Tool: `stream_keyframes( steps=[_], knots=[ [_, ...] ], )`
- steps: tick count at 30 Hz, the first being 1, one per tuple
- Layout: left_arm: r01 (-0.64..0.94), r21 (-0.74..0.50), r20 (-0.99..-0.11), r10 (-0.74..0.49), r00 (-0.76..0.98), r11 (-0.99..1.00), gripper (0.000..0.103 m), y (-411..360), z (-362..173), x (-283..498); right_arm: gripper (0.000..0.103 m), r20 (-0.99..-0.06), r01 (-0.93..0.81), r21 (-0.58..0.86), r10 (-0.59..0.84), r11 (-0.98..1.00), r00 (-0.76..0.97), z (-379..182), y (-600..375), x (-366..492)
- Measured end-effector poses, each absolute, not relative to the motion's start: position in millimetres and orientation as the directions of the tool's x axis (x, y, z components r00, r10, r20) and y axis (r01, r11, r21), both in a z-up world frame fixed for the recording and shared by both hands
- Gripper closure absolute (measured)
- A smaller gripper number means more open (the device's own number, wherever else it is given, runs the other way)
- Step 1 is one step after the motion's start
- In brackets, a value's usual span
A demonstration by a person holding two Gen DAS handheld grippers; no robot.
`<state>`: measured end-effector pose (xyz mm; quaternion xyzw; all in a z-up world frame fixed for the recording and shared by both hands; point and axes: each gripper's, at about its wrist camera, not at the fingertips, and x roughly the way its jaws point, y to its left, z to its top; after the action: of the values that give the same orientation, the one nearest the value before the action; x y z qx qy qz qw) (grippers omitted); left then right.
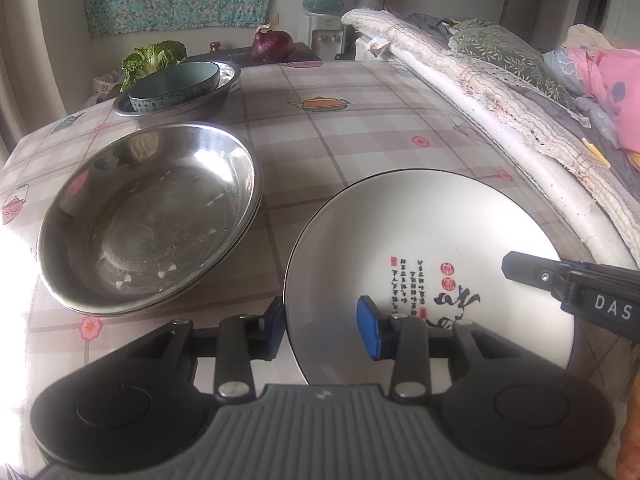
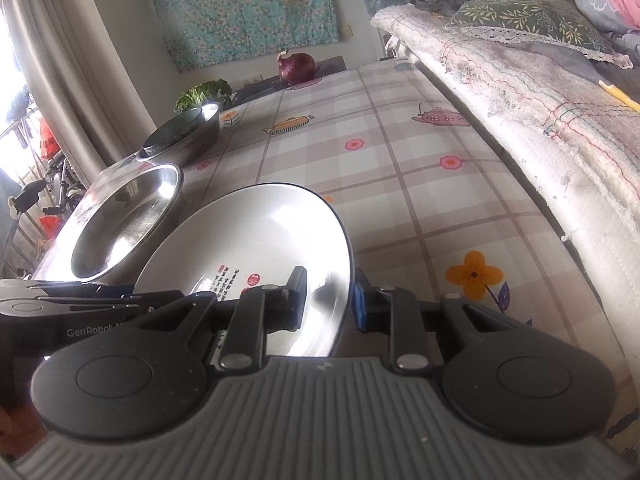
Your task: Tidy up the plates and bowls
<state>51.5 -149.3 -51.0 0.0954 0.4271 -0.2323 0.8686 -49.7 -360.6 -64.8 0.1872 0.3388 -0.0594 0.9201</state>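
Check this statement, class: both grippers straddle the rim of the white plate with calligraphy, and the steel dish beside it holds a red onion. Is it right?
Not quite. The steel dish is empty, as the left wrist view shows; the red onion sits at the table's far end. The rest stands: the left gripper and the right gripper each straddle the rim of the white plate.

Left tongs (image 1: 324, 326) straddle the white plate (image 1: 420, 240) rim, beside stacked steel dishes (image 1: 152, 216) on the checked tablecloth (image 1: 360, 128).
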Motion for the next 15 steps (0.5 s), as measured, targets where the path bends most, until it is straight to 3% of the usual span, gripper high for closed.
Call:
stream_keyframes(
  steps=[15],
  knots=[
    [0.471, -0.062, -0.752, -0.352, 0.558, 0.880, 0.064, -144.7, -31.4, 51.3, 0.080, -0.608, 0.219, 0.281, -0.003, 0.934, 0.794, -37.9, -357.0, -51.4]
  ],
)
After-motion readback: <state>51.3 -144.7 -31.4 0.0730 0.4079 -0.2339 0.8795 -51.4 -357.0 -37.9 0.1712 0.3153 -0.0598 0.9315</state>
